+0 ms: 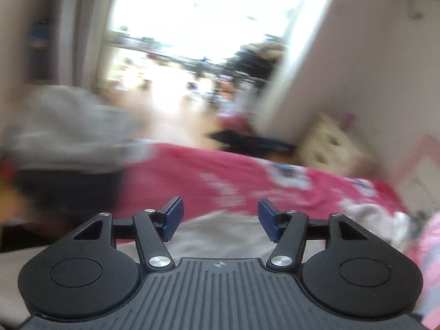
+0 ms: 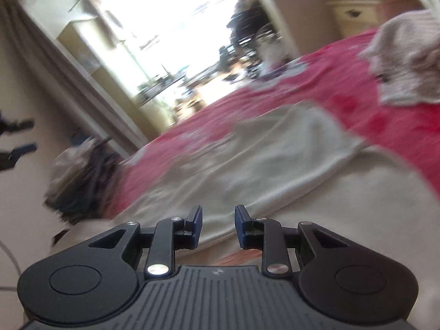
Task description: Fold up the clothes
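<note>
Above red bedspread [image 2: 316, 82] | cream garment [image 2: 275, 159] flat | both tongs empty

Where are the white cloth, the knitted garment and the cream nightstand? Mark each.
white cloth [image 2: 275, 159], right wrist view, its middle.
knitted garment [image 2: 407, 63], right wrist view, its front fold.
cream nightstand [image 1: 330, 143], left wrist view, its drawer front.

Bright window [image 2: 176, 27], pale walls [image 1: 357, 68], perhaps a cream dresser [image 2: 354, 16], blurred
</note>
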`<state>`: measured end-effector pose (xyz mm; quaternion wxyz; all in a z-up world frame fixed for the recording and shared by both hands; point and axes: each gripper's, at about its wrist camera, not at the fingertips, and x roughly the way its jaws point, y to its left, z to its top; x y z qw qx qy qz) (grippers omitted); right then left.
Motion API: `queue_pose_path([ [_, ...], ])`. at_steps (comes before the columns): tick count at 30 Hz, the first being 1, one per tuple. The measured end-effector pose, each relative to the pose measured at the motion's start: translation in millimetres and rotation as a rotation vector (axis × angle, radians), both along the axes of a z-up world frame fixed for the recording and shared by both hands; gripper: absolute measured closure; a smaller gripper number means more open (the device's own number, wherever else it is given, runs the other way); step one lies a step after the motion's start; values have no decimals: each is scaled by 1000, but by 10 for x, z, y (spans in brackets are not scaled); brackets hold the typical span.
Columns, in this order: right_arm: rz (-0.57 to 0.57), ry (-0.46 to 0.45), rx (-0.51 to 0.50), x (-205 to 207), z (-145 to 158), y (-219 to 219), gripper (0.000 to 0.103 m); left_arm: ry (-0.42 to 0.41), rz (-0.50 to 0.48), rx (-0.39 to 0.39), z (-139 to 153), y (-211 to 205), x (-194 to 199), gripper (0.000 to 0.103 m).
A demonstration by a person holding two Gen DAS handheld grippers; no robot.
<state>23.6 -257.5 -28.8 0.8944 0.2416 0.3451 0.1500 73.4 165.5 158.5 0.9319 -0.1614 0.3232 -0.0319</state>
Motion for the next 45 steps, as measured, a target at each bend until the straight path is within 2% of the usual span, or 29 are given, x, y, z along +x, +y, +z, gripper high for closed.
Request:
queue_pose_path([
  [5,113,0,-9,-54,52,644,74,34,170,9,-99,701,-780,42],
  [9,167,11,19,-101,70,972,74,64,305,10,-265,1119,-1217,41],
  [13,227,16,44,-138,96,1213,74,113,404,-69,-550,1465,-1393,41],
  [16,264,23,51,-145,112,1393,74,161,434,-135,-811,1744,-1429,41],
  [20,308,35,85,-173,142,1573,74,208,537,-336,-1238,2118,-1412,41],
  [23,323,41,72,-196,153,1658,74,208,648,-596,-1553,2362,-1549,41],
  [24,323,46,67,-195,148,1671,74,202,672,-645,-1620,2403,-1576,41],
  [31,314,81,46,-173,99,1729,73,198,727,-717,-1824,2560,-1623,41],
  [35,314,89,37,-192,81,1762,73,194,772,-759,-1918,2635,-1631,54],
  [38,316,93,28,-215,69,1778,73,180,787,-771,-1966,2665,-1611,69],
  [40,314,96,26,-227,55,1769,73,167,795,-773,-1981,2681,-1616,89],
  [43,304,103,32,-239,27,1731,73,136,817,-726,-1908,2669,-1633,102],
  [45,297,105,33,-247,10,1697,73,88,820,-663,-1769,2614,-1634,103],
])
